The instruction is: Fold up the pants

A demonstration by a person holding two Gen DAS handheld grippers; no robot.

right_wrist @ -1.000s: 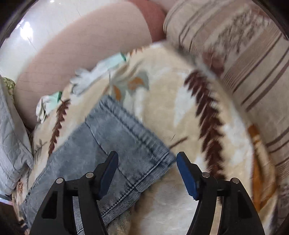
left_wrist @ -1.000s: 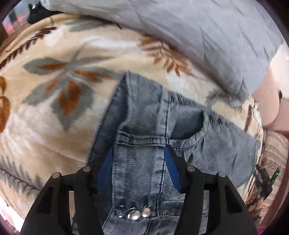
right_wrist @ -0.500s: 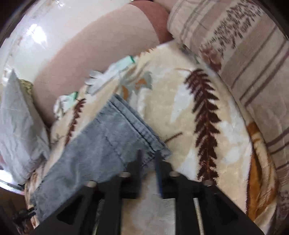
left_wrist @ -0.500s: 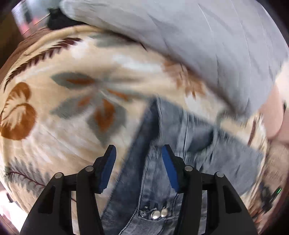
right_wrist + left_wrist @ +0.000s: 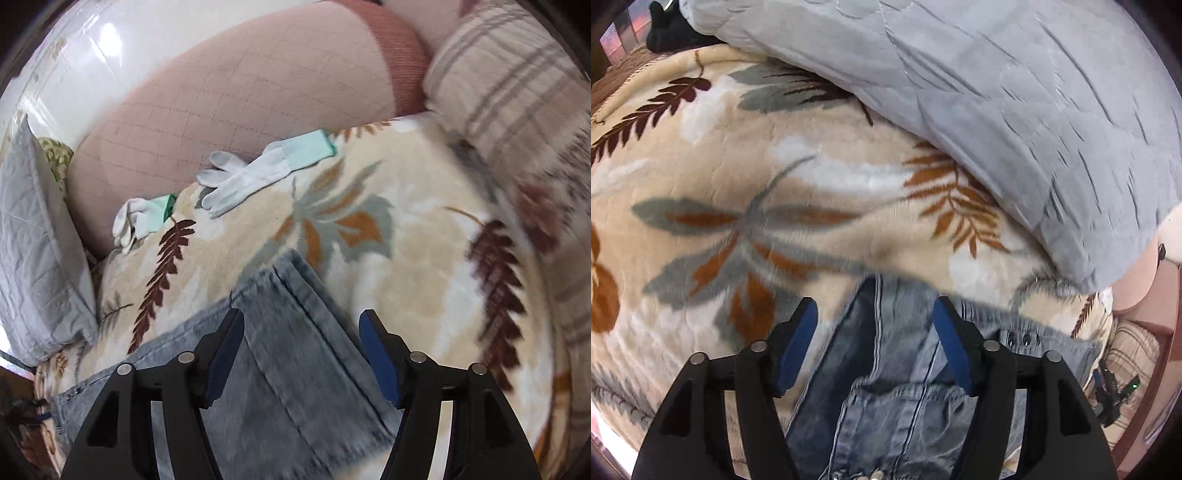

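Grey-blue denim pants (image 5: 894,406) lie flat on a beige leaf-print blanket (image 5: 812,166). In the left wrist view I see the waist end with a pocket and metal rivets. My left gripper (image 5: 874,306) hovers over the waistband edge, its jaws opening, and the blue pads stand clear of the cloth. In the right wrist view the leg end of the pants (image 5: 295,350), with its stitched hem, stretches across the blanket (image 5: 406,258). My right gripper (image 5: 301,314) is above the hem, jaws opening, with denim below the gap and neither pad pressing on it.
A grey quilted cover (image 5: 997,92) is bunched along the blanket's far side. Two white gloves (image 5: 251,173) (image 5: 140,218) lie by a pink padded headboard (image 5: 240,92). A striped pillow (image 5: 517,92) sits at the right.
The left jaws, earlier close around the waistband fold, have spread, and the gripper has slid off over the blanket. The right jaws were nearly together at the hem corner and now stand wide.
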